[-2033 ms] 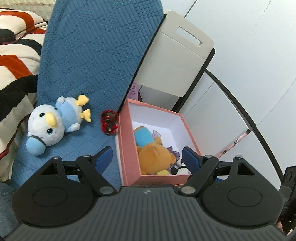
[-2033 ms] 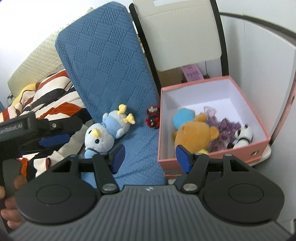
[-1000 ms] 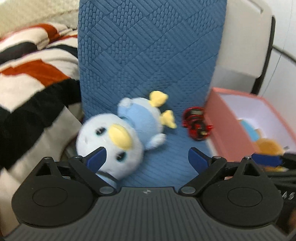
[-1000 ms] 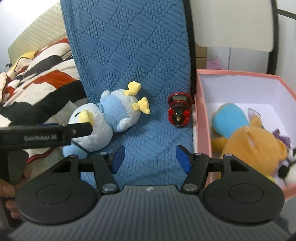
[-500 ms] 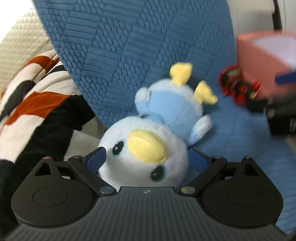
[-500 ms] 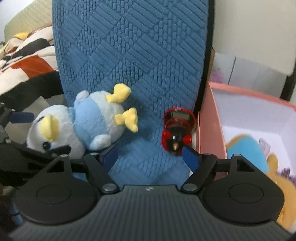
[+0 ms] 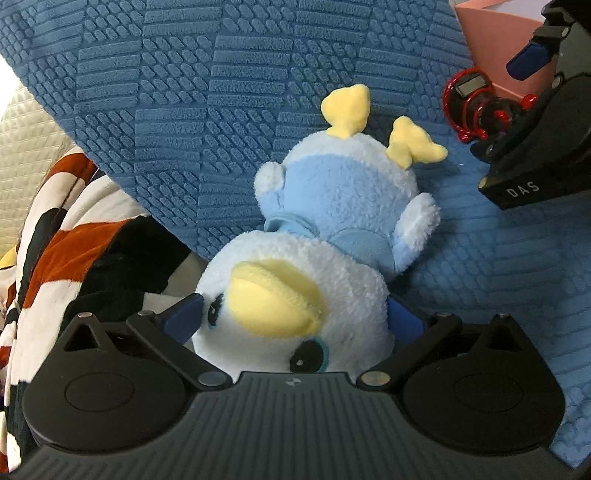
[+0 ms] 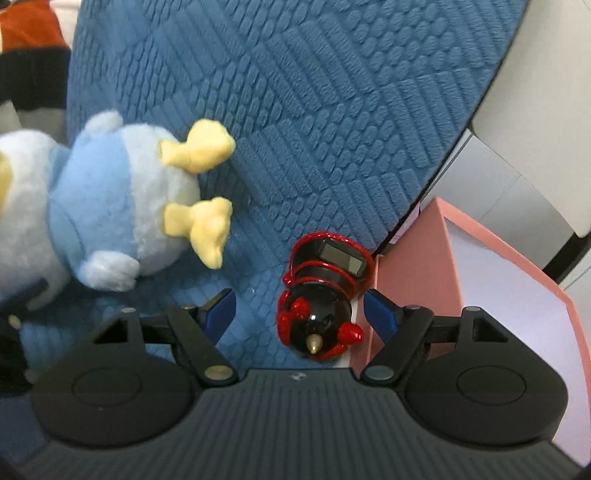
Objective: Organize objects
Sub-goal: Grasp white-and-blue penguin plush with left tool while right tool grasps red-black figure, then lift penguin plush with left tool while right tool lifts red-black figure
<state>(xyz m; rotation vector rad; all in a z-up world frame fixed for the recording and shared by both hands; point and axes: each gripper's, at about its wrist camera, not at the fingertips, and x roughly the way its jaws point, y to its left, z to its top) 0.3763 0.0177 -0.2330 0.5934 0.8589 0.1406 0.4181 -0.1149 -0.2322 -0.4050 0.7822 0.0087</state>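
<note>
A blue and white plush penguin [image 7: 325,236] with a yellow beak lies on the blue quilted cover [image 7: 221,92]. My left gripper [image 7: 293,319] is open, its blue pads on either side of the penguin's head. A red and black toy [image 8: 325,295] with a small screen lies beside the pink box [image 8: 436,266]. My right gripper [image 8: 301,308] is open with the toy between its fingers. The penguin's body and yellow feet show in the right wrist view [image 8: 110,206]. The toy also shows in the left wrist view [image 7: 476,107], partly behind the right gripper's body.
A striped red, black and white blanket [image 7: 74,240] lies left of the blue cover. The pink box's wall [image 7: 487,33] stands at the cover's right edge, with a pale chair back [image 8: 535,92] behind it.
Both grippers have moved forward and down. The left one now has the penguin's head between its pads. The right one has reached the red toy, which now sits between its fingers.
</note>
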